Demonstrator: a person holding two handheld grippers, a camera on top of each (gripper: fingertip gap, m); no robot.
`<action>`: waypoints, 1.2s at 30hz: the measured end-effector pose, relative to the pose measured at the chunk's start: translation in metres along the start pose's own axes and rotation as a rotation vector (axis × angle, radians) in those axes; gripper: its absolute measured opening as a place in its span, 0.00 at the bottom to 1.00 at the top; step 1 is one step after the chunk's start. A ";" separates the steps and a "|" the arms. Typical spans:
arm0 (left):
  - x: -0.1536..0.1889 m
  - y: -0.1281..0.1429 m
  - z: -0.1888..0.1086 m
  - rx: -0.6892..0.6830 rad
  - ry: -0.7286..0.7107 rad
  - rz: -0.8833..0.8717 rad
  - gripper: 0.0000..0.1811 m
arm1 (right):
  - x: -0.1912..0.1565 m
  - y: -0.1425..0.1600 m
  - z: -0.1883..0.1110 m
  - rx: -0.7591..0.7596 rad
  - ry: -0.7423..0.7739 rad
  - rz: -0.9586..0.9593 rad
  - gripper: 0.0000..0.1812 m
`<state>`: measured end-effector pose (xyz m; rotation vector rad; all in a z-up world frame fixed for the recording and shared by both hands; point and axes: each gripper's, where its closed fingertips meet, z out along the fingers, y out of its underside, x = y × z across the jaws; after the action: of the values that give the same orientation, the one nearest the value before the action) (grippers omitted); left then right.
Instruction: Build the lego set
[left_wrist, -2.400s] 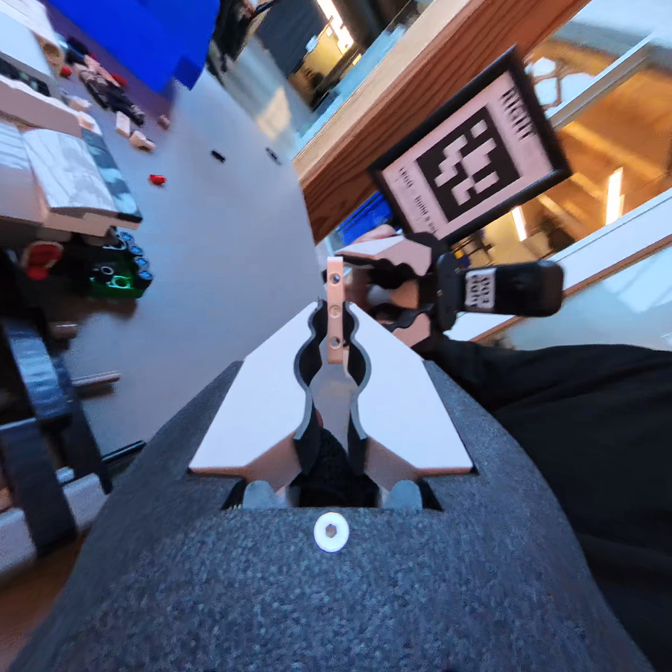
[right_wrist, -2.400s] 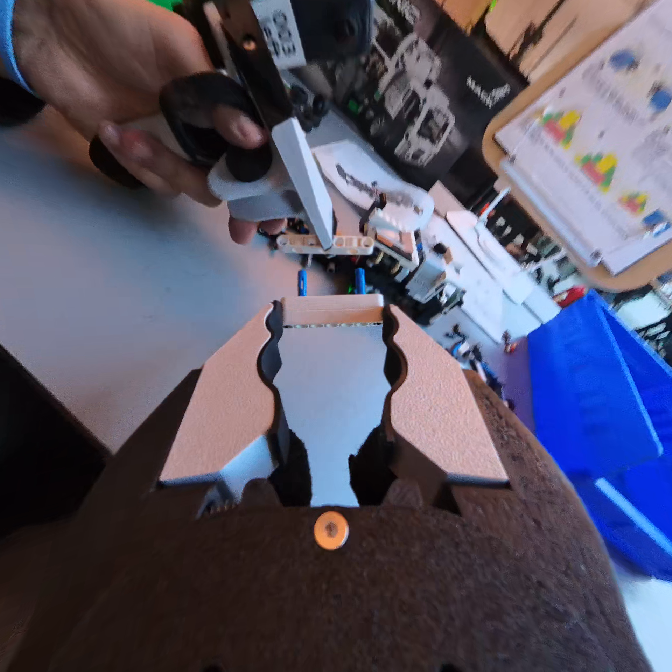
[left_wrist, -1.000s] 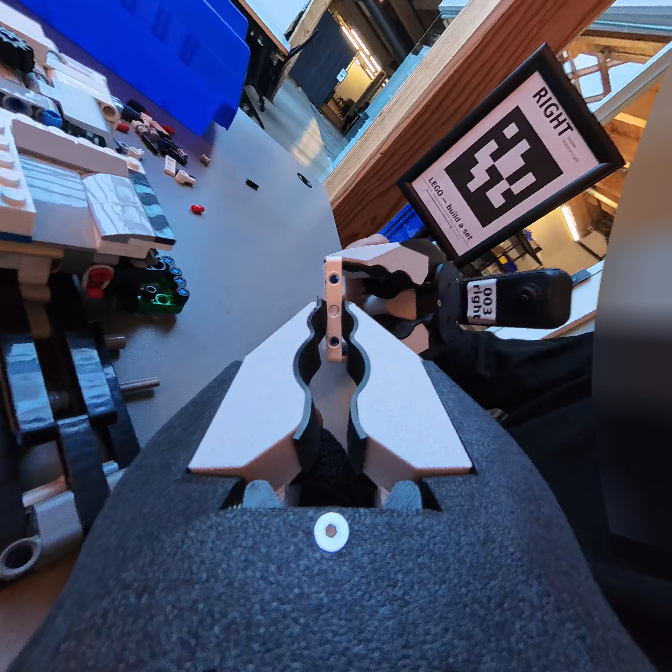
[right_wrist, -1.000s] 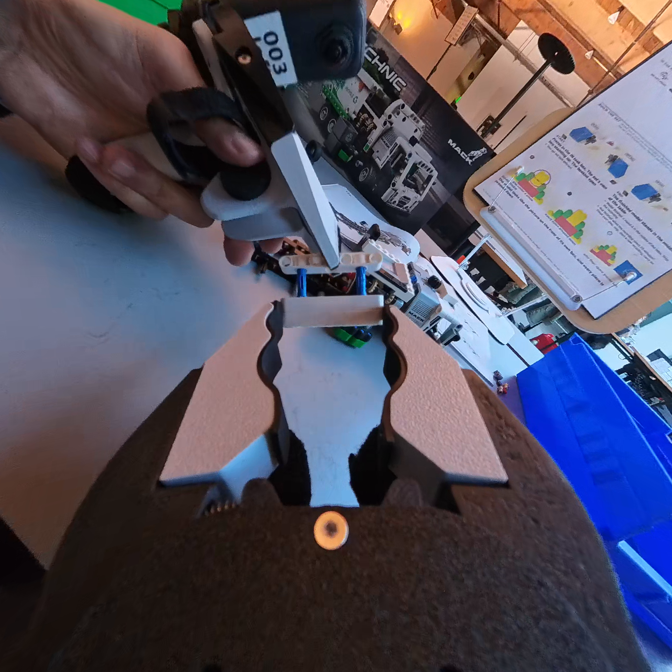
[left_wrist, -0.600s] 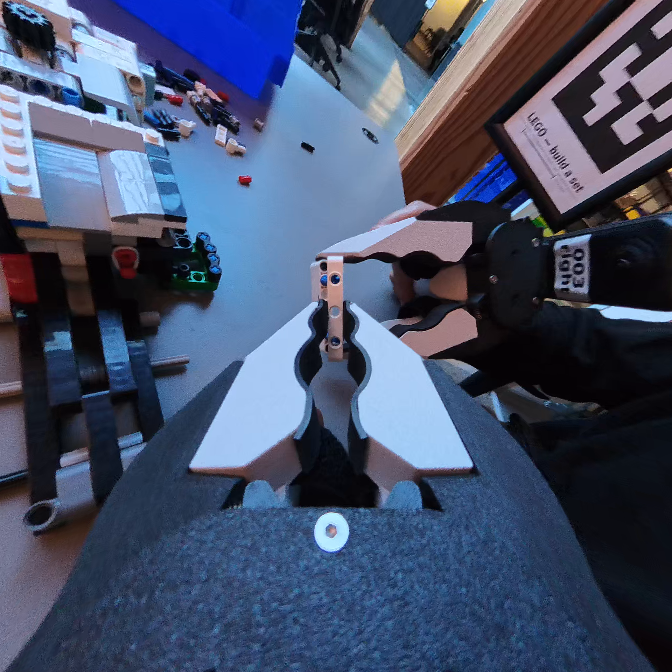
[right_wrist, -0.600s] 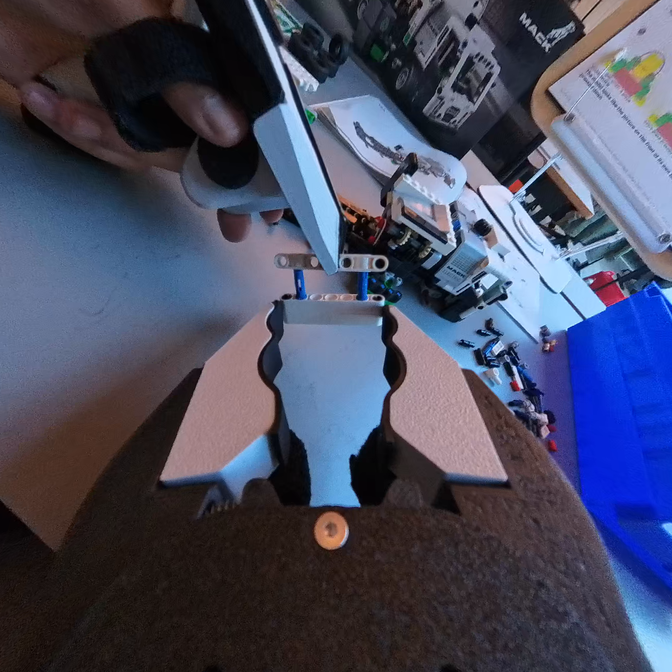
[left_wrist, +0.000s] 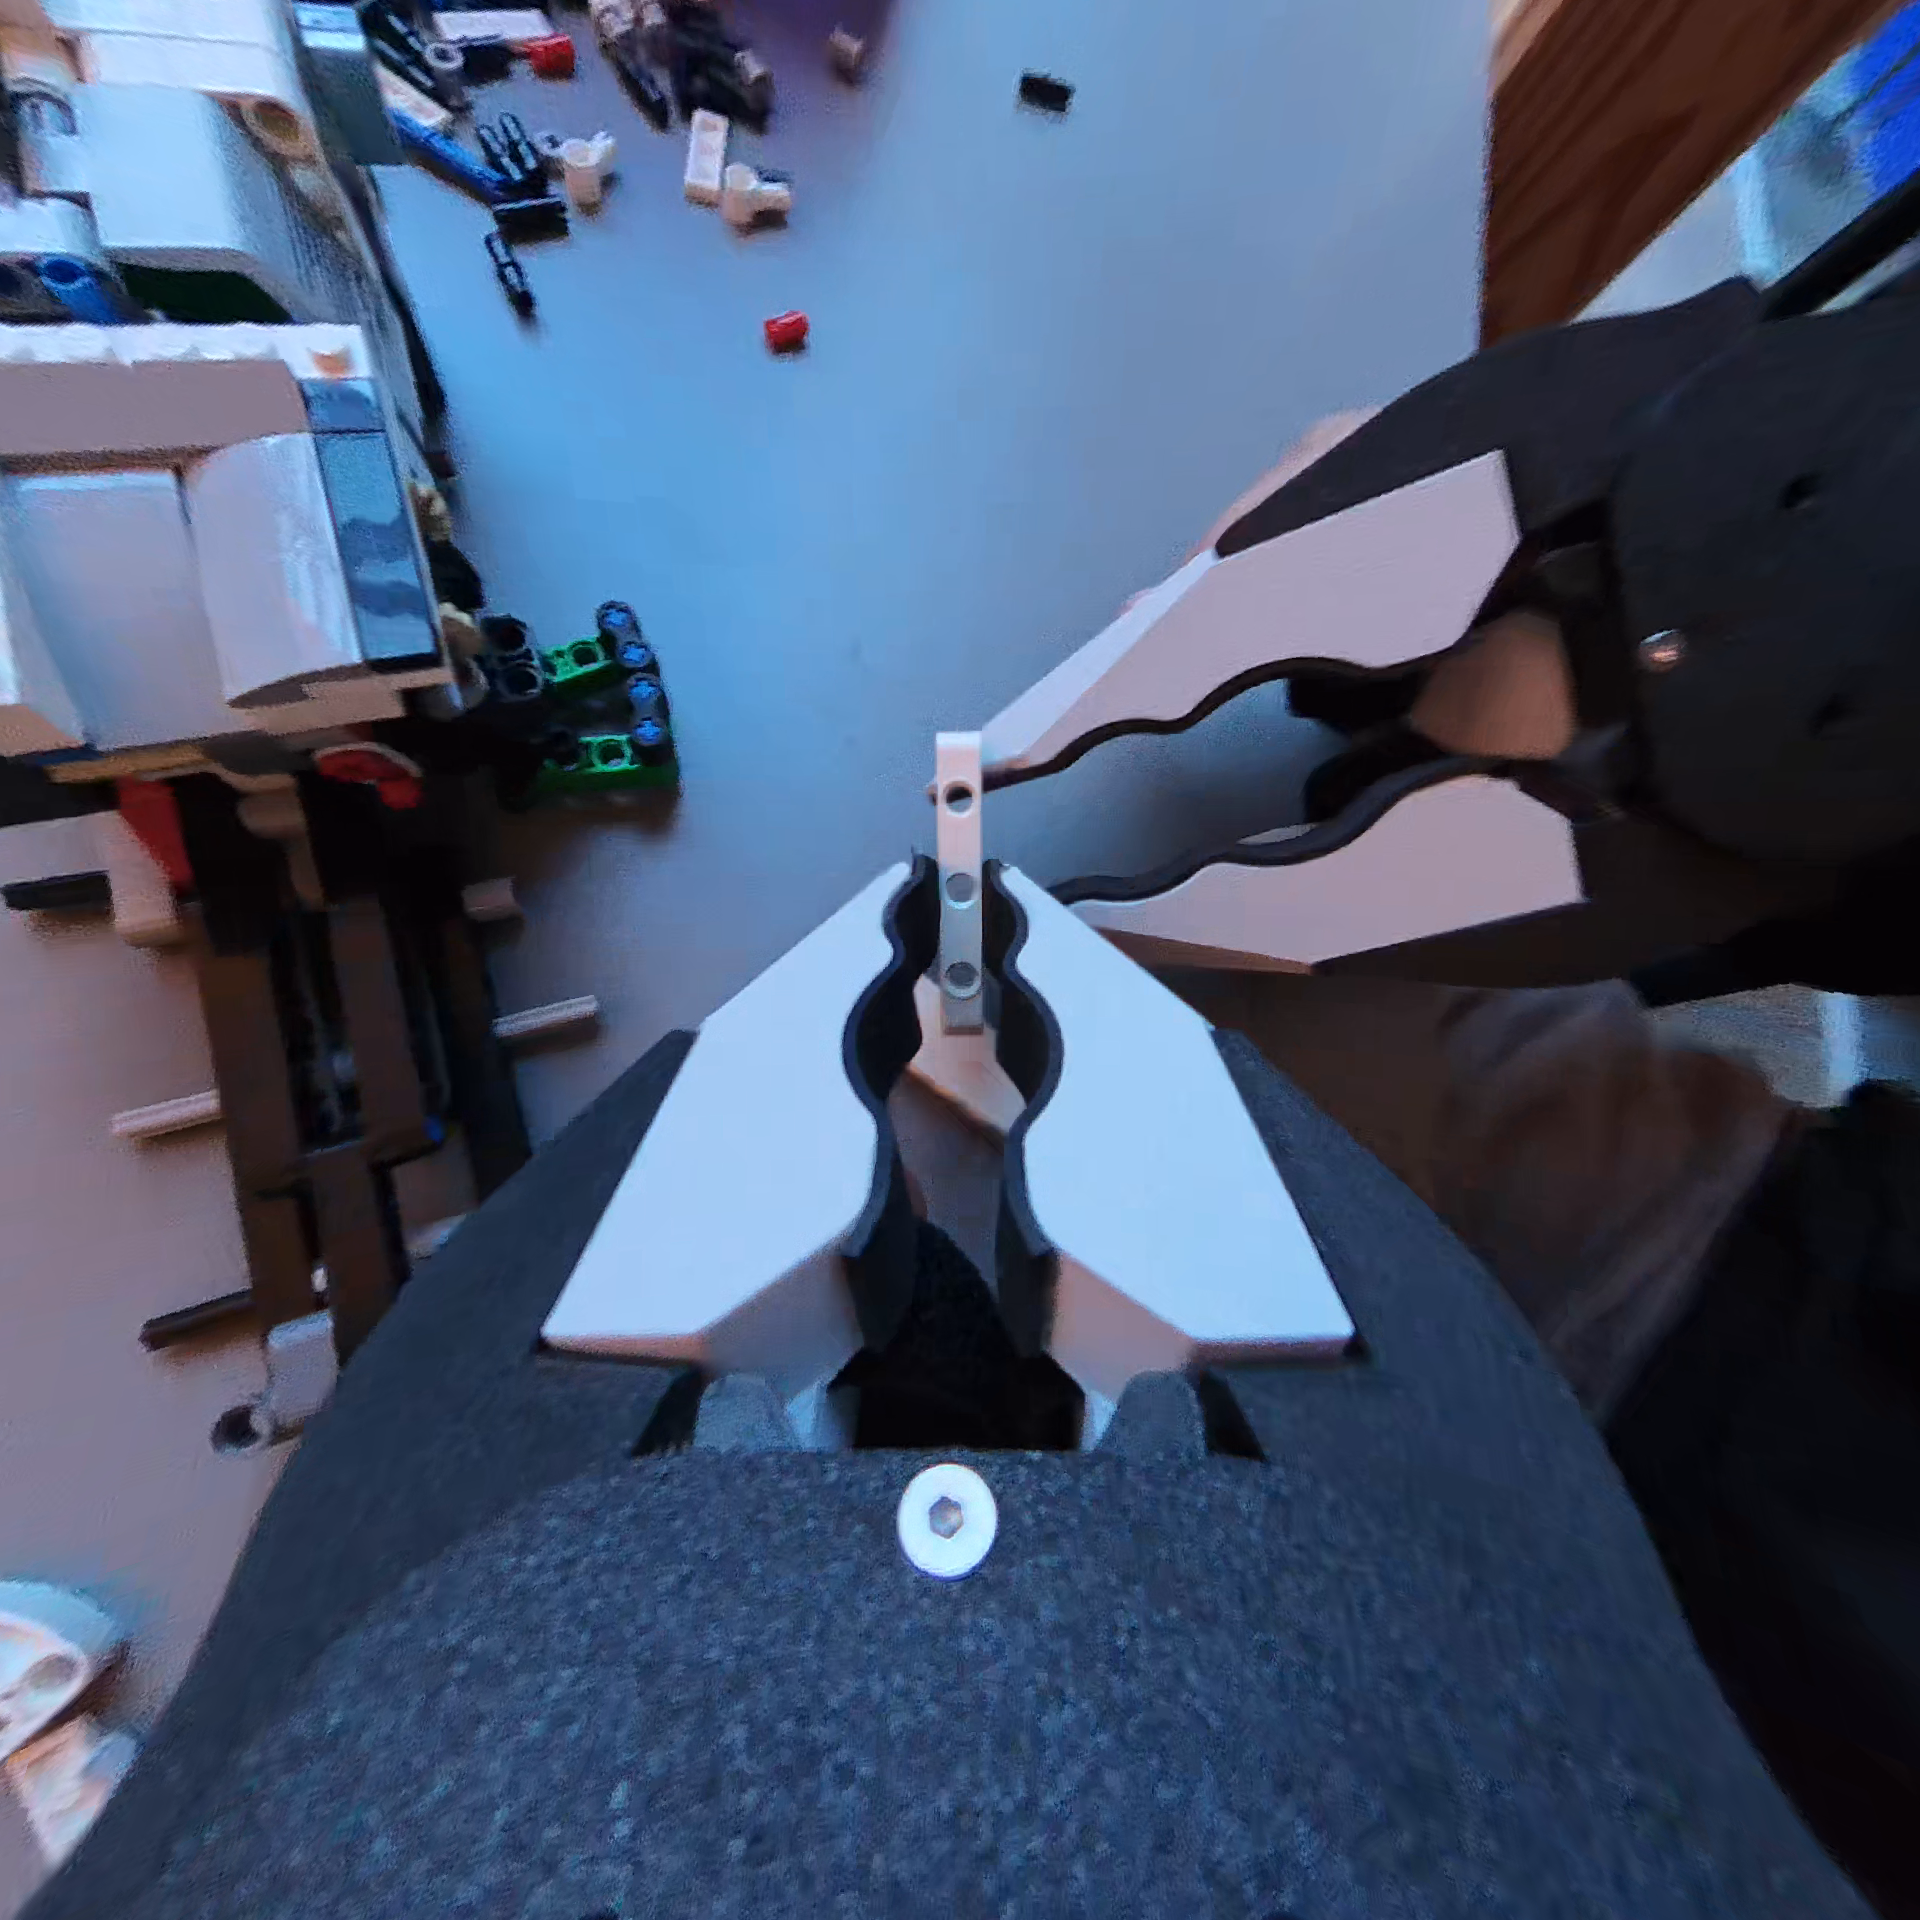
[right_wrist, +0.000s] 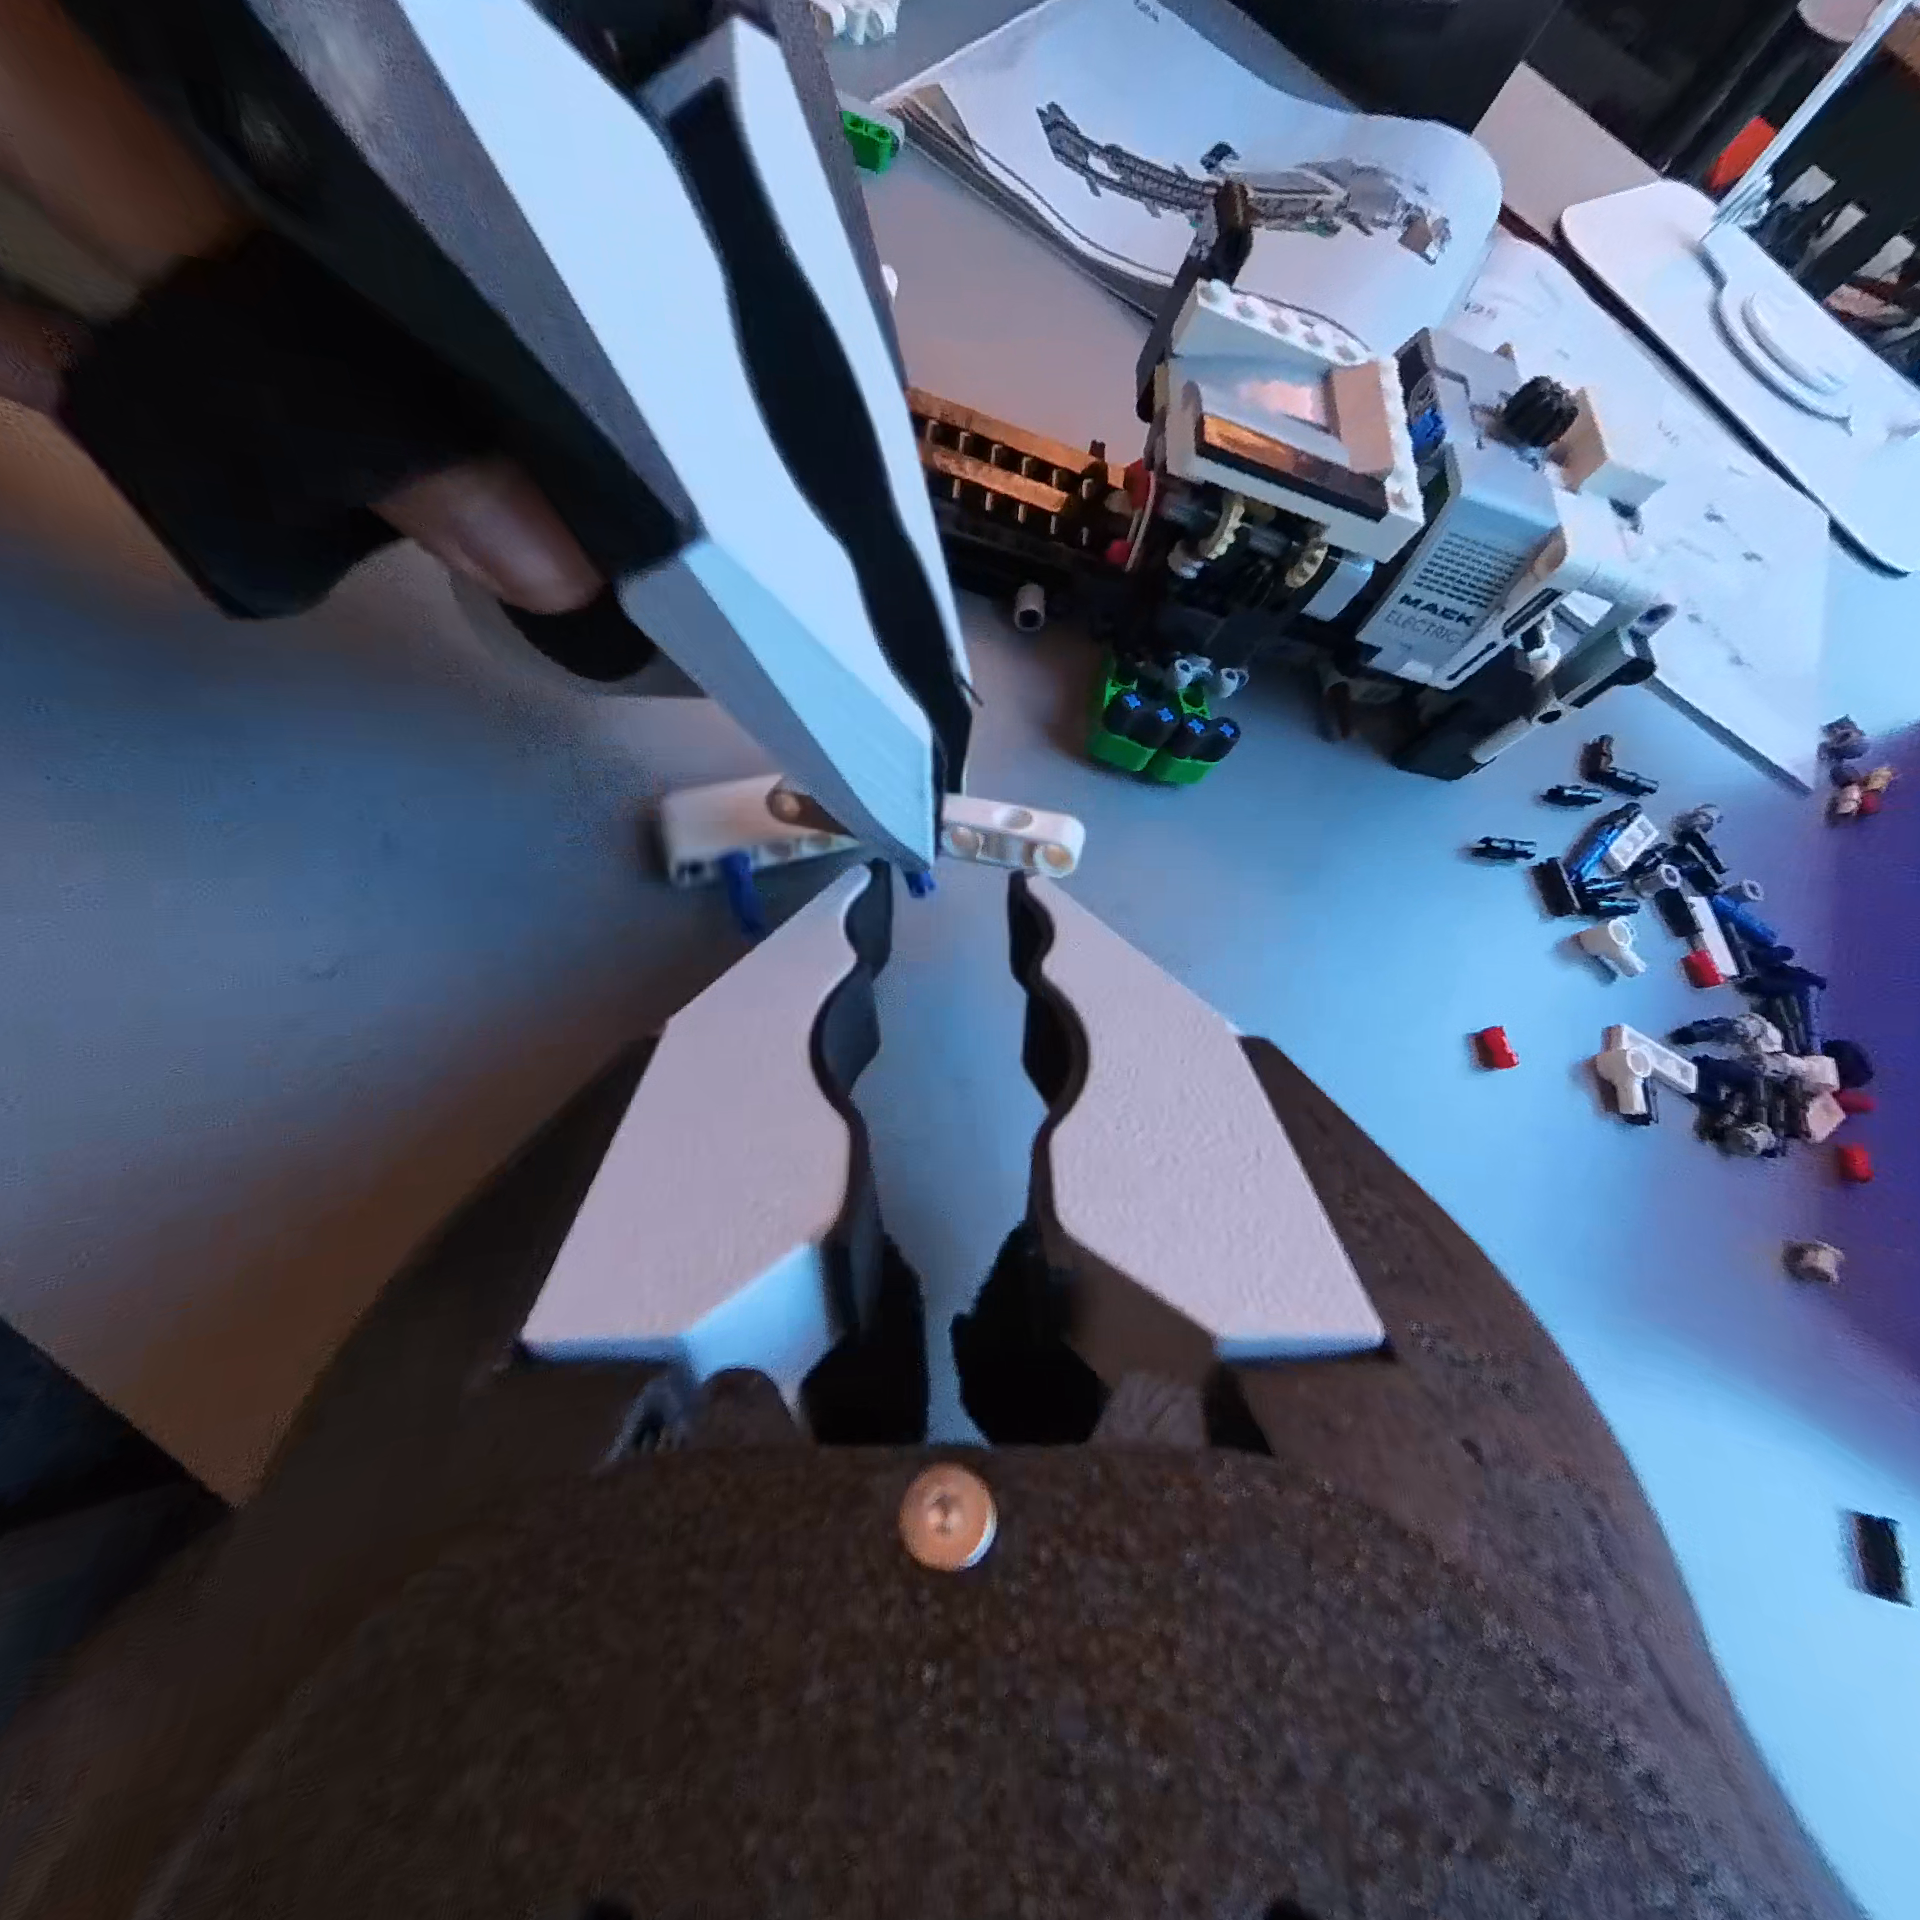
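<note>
I have a thin white beam with holes (left_wrist: 958, 894) pinched tight in the jaws of my left gripper (left_wrist: 956, 883), in the middle of the left wrist picture. My right gripper (right_wrist: 940, 894) has its jaws a little spread and they hold nothing; their tips sit just beside the beam. In the right wrist picture I see two blue pins (right_wrist: 740, 883) sticking out of the beam toward me, and a second white piece seems to sit behind it at the left. I think the two parts are not pushed all the way together yet. If I squeeze crooked, a pin could bend sideways or pop out. If I let go with the left too soon, the beam could drop on the tabletop (right_wrist: 312, 831) and roll near the green block (right_wrist: 1153, 727) in the middle of the frame. The half-built truck (right_wrist: 1351, 520) waits in the upper right, and the loose small pieces (right_wrist: 1714, 987) lie at the right edge.
</note>
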<state>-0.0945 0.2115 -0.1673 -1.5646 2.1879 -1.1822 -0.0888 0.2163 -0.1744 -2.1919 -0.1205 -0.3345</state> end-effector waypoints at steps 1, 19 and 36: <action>-0.002 0.002 0.002 -0.013 -0.020 0.018 0.04 | 0.000 0.001 0.001 -0.009 0.006 -0.006 0.13; 0.005 -0.019 -0.027 0.309 -0.298 0.775 0.03 | 0.004 -0.033 -0.042 0.236 -0.501 0.527 0.20; 0.005 -0.008 -0.031 0.241 -0.332 0.801 0.15 | 0.021 0.002 -0.036 0.119 -0.404 0.494 0.04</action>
<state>-0.1089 0.2210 -0.1404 -0.6060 2.0220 -0.8057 -0.0756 0.1856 -0.1499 -2.0606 0.1757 0.3838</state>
